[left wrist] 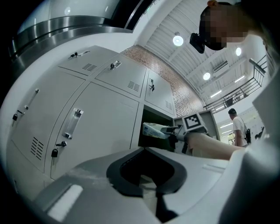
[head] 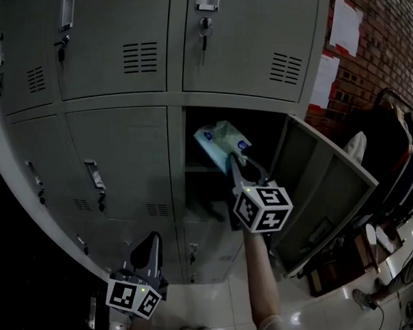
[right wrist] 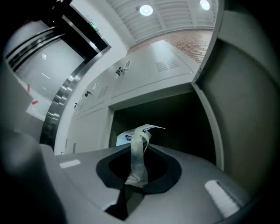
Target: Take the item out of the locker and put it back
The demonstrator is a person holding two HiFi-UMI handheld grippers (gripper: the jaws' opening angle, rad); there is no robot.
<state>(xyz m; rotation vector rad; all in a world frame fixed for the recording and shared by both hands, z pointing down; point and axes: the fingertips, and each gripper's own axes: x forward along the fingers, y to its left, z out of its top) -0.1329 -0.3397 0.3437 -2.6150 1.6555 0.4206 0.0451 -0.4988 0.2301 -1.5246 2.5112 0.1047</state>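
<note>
A pale blue-and-white soft packet [head: 220, 141] hangs at the mouth of the open locker compartment [head: 262, 132], in front of its dark inside. My right gripper [head: 238, 161] is shut on the packet's thin edge. In the right gripper view that edge [right wrist: 138, 153] stands pinched between the jaws, with the compartment right behind it. The left gripper view shows the packet [left wrist: 153, 130] and the right gripper [left wrist: 171, 130] from the side. My left gripper [head: 152, 246] hangs low at the bottom left, away from the locker, jaws together and holding nothing.
The compartment's door [head: 325, 193] swings out to the right. Closed grey lockers [head: 118, 164] with handles and keys surround it. A brick wall with papers [head: 346, 27], hanging clothes [head: 392, 142] and floor clutter [head: 366, 270] are at the right. A person [left wrist: 238, 127] stands far off.
</note>
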